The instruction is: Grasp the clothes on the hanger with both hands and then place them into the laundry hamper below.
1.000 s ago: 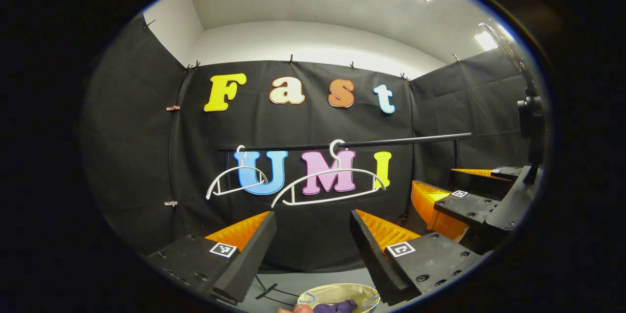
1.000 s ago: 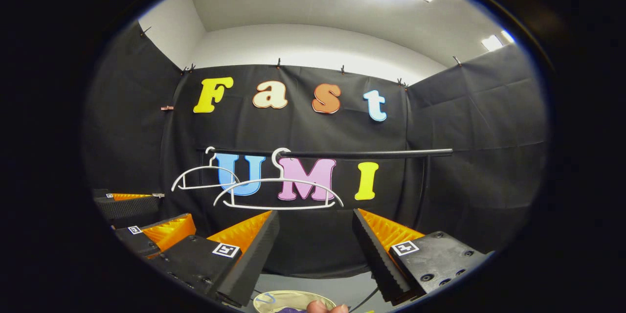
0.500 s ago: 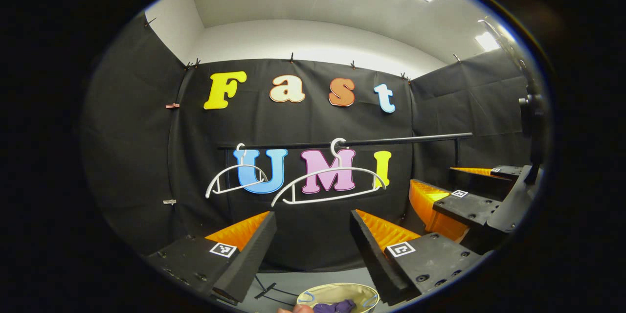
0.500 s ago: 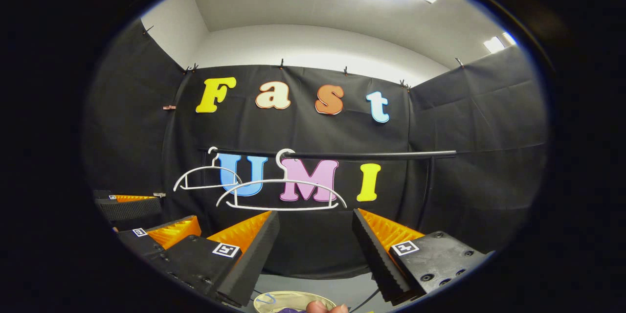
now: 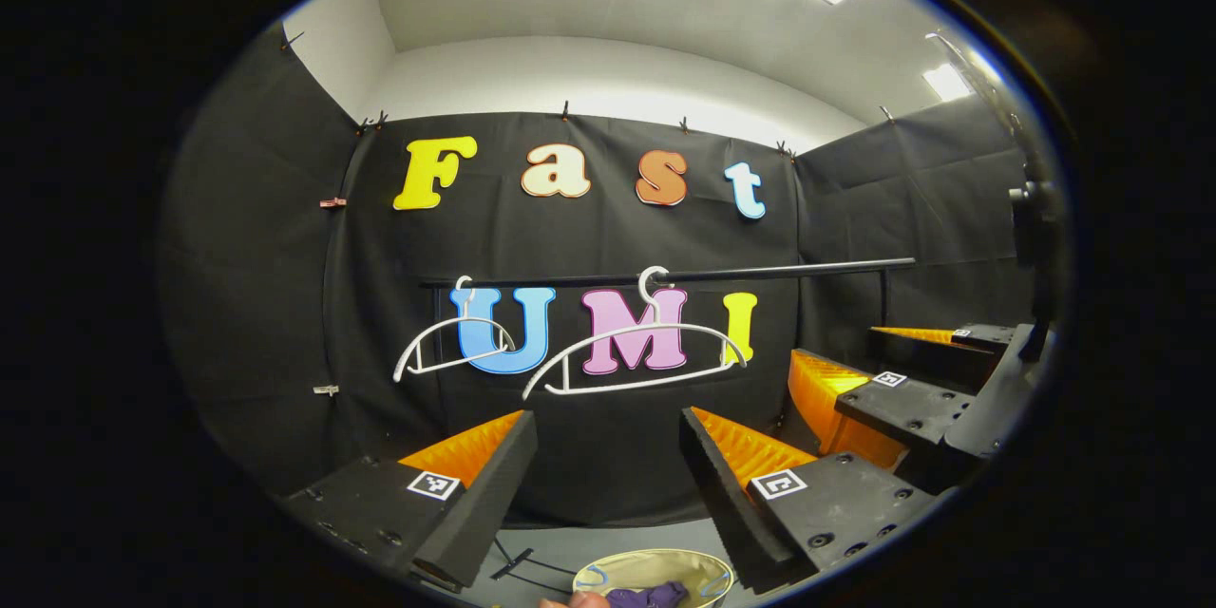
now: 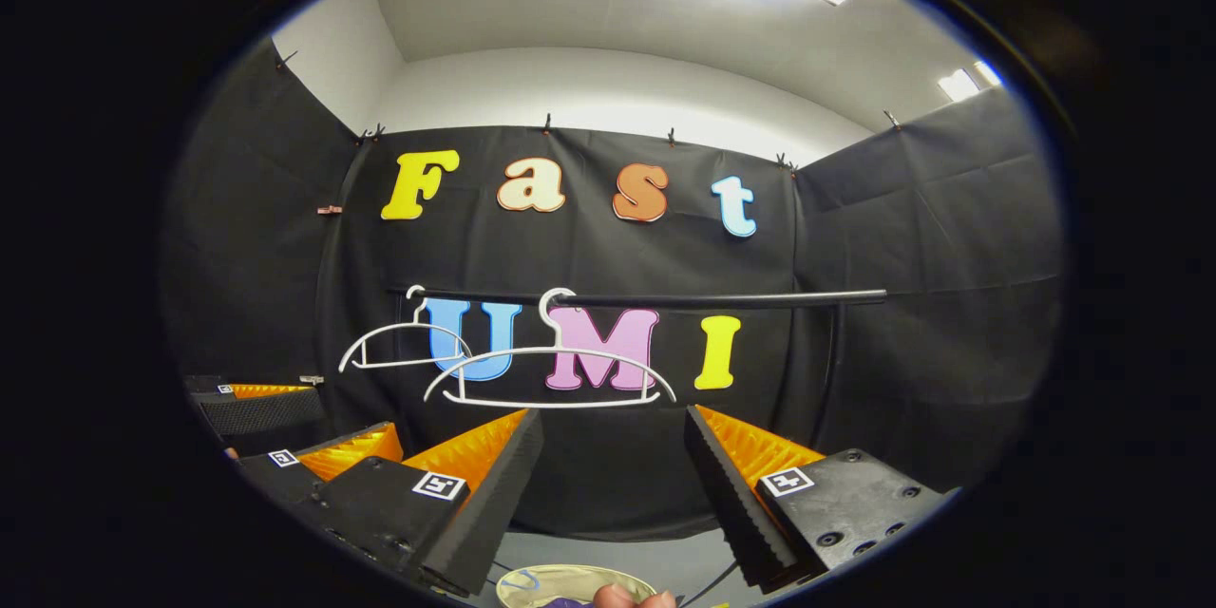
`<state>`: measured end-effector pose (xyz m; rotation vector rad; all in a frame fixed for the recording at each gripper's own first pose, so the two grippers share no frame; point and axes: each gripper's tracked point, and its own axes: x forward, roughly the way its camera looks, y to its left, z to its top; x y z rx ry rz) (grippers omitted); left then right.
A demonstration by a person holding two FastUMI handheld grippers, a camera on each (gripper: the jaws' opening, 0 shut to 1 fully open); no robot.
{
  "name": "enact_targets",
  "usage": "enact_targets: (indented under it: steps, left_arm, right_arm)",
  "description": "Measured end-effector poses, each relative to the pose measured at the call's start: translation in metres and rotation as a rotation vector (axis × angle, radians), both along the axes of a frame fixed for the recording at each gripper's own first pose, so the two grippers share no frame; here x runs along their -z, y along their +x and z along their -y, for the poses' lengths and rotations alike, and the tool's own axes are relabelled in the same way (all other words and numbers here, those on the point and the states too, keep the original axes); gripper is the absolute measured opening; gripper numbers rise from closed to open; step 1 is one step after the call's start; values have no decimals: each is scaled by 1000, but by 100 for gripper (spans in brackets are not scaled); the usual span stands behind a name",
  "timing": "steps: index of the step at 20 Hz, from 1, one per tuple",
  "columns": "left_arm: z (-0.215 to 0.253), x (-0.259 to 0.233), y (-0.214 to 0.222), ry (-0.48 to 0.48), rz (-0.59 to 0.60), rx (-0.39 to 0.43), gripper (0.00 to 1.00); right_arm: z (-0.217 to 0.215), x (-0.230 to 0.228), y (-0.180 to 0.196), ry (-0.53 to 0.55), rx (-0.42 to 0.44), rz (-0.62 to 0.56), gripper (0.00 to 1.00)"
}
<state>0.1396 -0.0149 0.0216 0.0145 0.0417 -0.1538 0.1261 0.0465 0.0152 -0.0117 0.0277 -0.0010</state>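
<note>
Both the left hand-held gripper (image 5: 608, 427) and the right hand-held gripper (image 6: 613, 427) hang with fingers spread wide and nothing between them, facing two bare white hangers (image 5: 635, 356) on the black rail (image 5: 760, 272). Below, purple clothes (image 5: 649, 597) lie inside the beige laundry hamper (image 5: 608, 570) on the grey floor (image 5: 560, 546).
</note>
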Motion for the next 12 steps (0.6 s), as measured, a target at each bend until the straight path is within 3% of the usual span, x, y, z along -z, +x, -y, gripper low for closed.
enact_targets:
  steps: [12]
  left_arm:
    - [2, 0, -4, 1, -1, -7, 95]
  right_arm:
    - [3, 1, -5, 7, 6, 6, 96]
